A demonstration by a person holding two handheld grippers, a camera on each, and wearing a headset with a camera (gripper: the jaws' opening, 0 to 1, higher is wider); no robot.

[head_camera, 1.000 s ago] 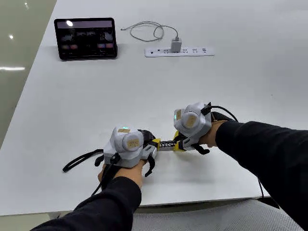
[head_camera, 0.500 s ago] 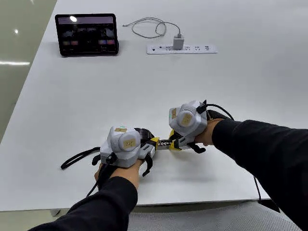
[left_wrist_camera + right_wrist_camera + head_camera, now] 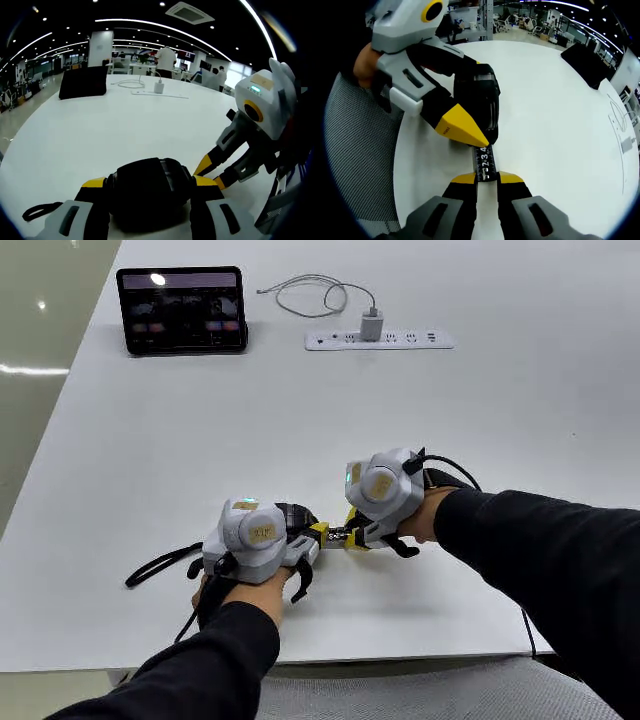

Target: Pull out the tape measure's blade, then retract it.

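The black tape measure [image 3: 150, 192] rests on the white table, clamped between the yellow-tipped fingers of my left gripper [image 3: 150, 187], which is shut on its body; it appears too as the tape measure [image 3: 480, 100] and tape measure [image 3: 296, 518]. A short stretch of numbered blade [image 3: 484, 160] runs out of the case. My right gripper [image 3: 486, 177] is shut on the blade's end, close to the case. In the head view the left gripper [image 3: 305, 540] and right gripper [image 3: 350, 536] sit almost tip to tip near the table's front edge, the blade [image 3: 336, 534] between them.
A dark tablet [image 3: 181, 310] stands at the far left of the table [image 3: 480, 420]. A white power strip [image 3: 380, 339] with a charger and looped cable [image 3: 305, 292] lies at the back. A black strap [image 3: 158, 564] trails left of the left gripper. The table's front edge is close.
The two grippers have come closer together and the visible stretch of blade has shortened. The head camera has shifted slightly.
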